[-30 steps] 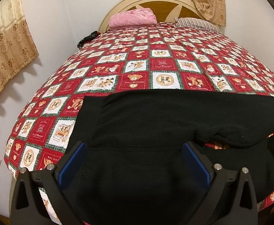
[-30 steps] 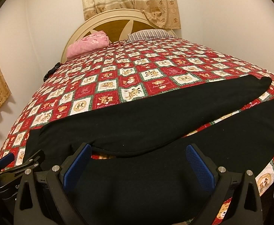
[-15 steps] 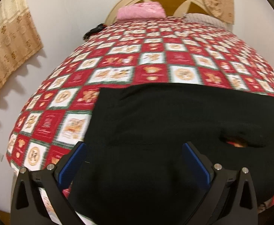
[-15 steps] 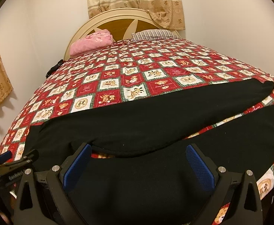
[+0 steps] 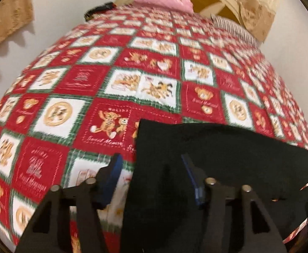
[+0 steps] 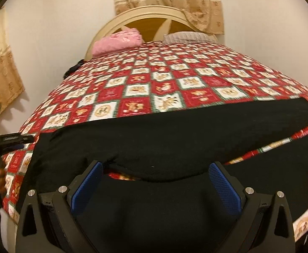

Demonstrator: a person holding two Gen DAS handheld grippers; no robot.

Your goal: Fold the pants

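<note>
The left gripper (image 5: 151,179) has slid over to the left edge of the black pants (image 6: 175,139), and its jaws have just been closing, now about half open with the cloth's edge between them; blur hides whether the pads pinch yet. The pants lie spread across the near end of the patchwork quilt (image 6: 166,84). The right gripper (image 6: 156,184) hangs wide open over the crotch, gripping nothing. A fold looks imminent.
</note>
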